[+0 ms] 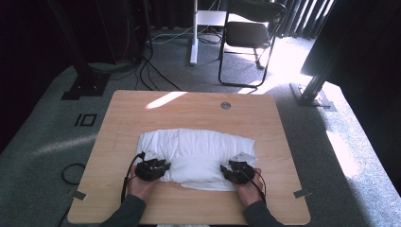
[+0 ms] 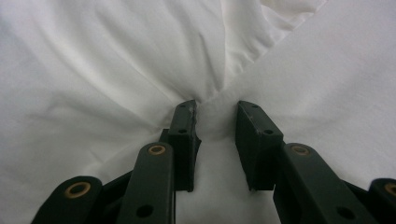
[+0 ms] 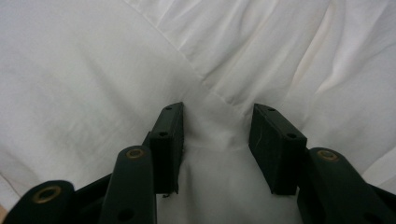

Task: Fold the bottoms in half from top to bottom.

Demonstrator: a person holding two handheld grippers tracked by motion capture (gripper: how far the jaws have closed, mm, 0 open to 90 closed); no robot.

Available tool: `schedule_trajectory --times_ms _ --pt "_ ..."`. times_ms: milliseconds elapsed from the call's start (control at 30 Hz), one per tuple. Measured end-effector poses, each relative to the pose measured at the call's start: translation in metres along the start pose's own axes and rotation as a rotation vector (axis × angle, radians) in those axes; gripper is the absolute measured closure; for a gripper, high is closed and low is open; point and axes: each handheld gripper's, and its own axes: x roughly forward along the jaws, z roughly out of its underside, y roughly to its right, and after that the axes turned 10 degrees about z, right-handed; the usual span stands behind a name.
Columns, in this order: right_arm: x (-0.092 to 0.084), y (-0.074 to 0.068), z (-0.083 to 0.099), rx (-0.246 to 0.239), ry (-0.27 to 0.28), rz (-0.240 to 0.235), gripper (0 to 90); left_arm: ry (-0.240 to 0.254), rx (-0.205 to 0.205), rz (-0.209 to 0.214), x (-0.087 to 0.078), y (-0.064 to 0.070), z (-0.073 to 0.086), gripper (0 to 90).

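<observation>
White cloth (image 1: 196, 158), folded or bunched into a broad pad, lies on the wooden counter (image 1: 198, 109), toward its near half and roughly centred left to right. It looks like a garment or sheet; which one cannot be told.

Left gripper (image 1: 152, 169) sits at the cloth's near-left corner, right gripper (image 1: 239, 171) at its near-right corner, each held by a hand coming in from the near edge.

Left gripper view: fingers (image 2: 184, 135) partly closed, a ridge of fabric gathered between them, creases radiating from the pinch point. Reads as a grip on the cloth, with the fold bunched up against the inner faces.

Right gripper view: fingers (image 3: 168, 140) stand wider, with a raised fold of cloth (image 3: 215, 135) between them. Whether the pads actually press on it cannot be told; fabric looks slacker here.

Step in hand, judged: taking hold of both near corners for a fold or a lift.

Next move calls for: confirming the right-side pinch, then moving both hands together and level so the layers do not slip or drag apart. Risk: catching only the top layer.
</observation>
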Motion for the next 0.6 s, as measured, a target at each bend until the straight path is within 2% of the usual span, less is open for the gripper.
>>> schedule_trajectory --times_ms 267,500,600 --pt "0.02 0.0 -0.018 0.004 0.001 -0.01 54.1 0.023 -0.046 -0.006 0.0 -0.019 -0.005 69.5" --pt "0.024 0.0 -0.021 0.008 0.005 -0.018 54.1 0.013 -0.049 -0.007 0.002 -0.024 -0.009 69.6" --pt "0.024 0.001 -0.02 0.012 0.011 -0.021 54.1 0.013 -0.071 0.004 -0.001 -0.024 -0.011 67.5"
